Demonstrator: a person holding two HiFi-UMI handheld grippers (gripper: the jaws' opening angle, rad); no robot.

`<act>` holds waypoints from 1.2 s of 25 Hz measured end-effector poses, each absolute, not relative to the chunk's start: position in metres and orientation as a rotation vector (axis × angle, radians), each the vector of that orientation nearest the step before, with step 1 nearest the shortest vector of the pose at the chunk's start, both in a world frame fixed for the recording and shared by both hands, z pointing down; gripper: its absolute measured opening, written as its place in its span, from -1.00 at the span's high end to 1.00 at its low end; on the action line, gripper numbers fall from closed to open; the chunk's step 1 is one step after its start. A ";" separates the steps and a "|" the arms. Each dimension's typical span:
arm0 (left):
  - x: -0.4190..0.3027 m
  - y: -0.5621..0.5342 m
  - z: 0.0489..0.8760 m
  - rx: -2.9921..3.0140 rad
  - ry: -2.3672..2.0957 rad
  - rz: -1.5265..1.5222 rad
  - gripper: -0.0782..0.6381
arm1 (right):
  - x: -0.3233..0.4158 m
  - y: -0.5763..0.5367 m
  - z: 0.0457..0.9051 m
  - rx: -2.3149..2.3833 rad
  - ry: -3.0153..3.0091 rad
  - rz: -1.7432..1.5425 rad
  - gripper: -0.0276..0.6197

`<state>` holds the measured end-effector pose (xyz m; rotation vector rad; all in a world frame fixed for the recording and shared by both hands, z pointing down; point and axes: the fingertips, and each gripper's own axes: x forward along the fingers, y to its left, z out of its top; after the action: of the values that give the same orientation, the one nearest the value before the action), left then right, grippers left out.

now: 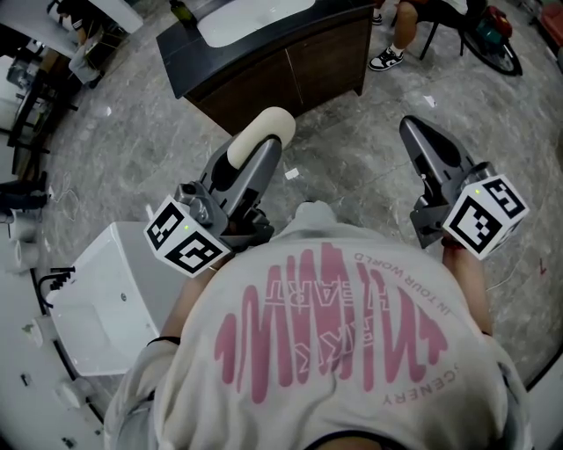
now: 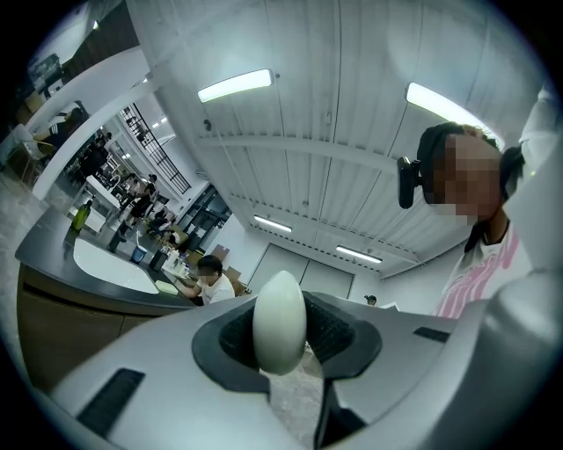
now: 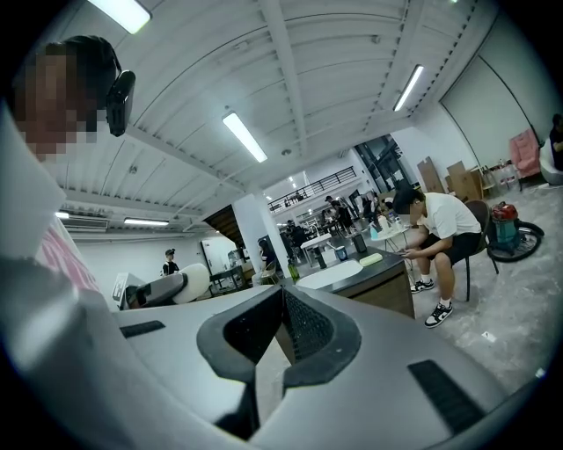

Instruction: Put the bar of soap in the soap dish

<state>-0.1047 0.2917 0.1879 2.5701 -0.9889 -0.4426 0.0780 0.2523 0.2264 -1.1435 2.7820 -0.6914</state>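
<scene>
soap bar gripped in the left gripper, right gripper closed on nothing
head view: both grippers are held out in front of a printed shirt, above a grey floor, with the pale oval soap bar pinched at the left gripper's tip and a dark cabinet with a white basin seen further off. left gripper view: the soap bar is seen upright and edge-on between the two pads, which are pressed on its sides, so the jaws are kept partly apart. right gripper view: the jaws are seen brought together at the tips with nothing between them, and the soap bar is seen well off to the left.
</scene>
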 end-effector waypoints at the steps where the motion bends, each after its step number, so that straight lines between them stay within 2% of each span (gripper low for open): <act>1: -0.103 0.291 0.189 2.568 -0.984 -0.437 0.47 | 0.079 0.252 0.227 -1.147 2.778 -0.694 0.86; 15: -0.112 0.253 0.163 2.616 -0.973 -0.553 0.47 | 0.090 0.235 0.209 -1.226 2.747 -0.608 0.86; 30: -0.133 0.192 0.189 2.539 -0.945 -0.515 0.47 | 0.072 0.182 0.228 -1.272 2.747 -0.682 0.86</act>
<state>-0.1333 0.1919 0.1887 2.5391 -0.9452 -0.5150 0.0720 0.1822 0.2285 -1.2721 2.7469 -0.6821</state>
